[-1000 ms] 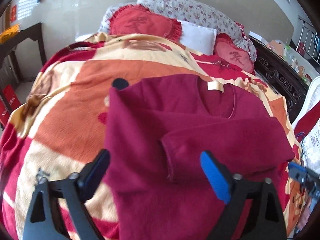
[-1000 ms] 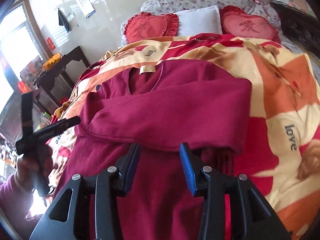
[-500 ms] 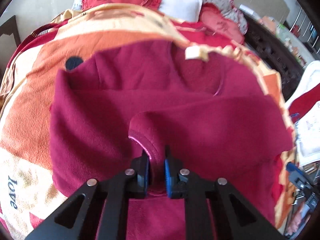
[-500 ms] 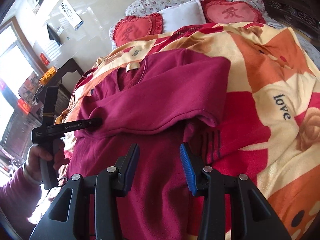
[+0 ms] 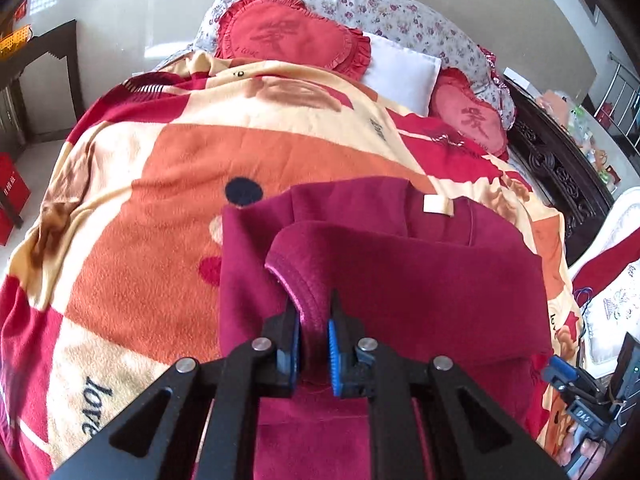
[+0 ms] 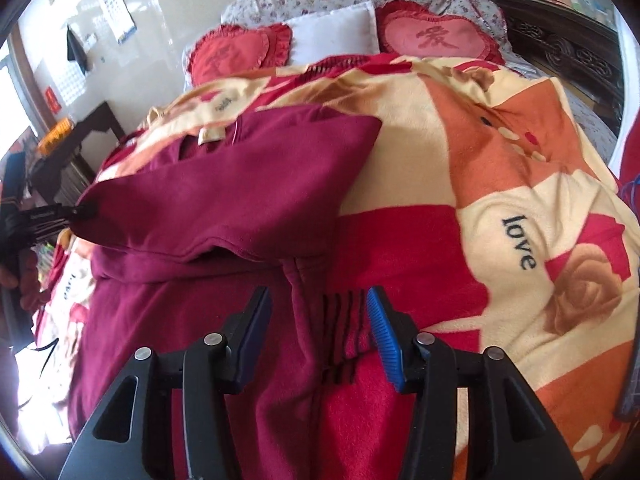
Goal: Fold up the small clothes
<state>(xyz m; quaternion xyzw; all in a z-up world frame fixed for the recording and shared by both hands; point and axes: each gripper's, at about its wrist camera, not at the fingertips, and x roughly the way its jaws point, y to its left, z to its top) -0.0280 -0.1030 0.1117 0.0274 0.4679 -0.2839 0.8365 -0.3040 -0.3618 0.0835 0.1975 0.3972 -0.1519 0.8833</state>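
While the left gripper (image 5: 313, 330) is clamped tight on the sleeve cuff (image 5: 298, 280) of the maroon sweater (image 5: 420, 292), the right gripper (image 6: 320, 320) is just hovering with its jaws wide apart, holding nothing, straddling the sweater's side edge low on the body. So only one hand is actually doing any work right now.

A bit further out, the sweater lies on the orange and red blanket (image 5: 152, 216) covering the bed. The sleeve is pulled across the chest and lifted a little off the body at the cuff end. Beyond that you can see the neck label (image 5: 438, 204) and collar, then the heart cushions (image 5: 288, 38) and white pillow (image 5: 400, 76) up by the wall.

What I'd worry about: the pinch is only on the cuff, a small bite of thick fleece. If it gets tugged sideways it could slip out, or drag the whole top layer along so the fold goes crooked. Nothing is pinning the body down, so the far shoulder might creep on that fuzzy blanket too. And if the right one closes where it is, it looks like it could grab blanket along with the hem.
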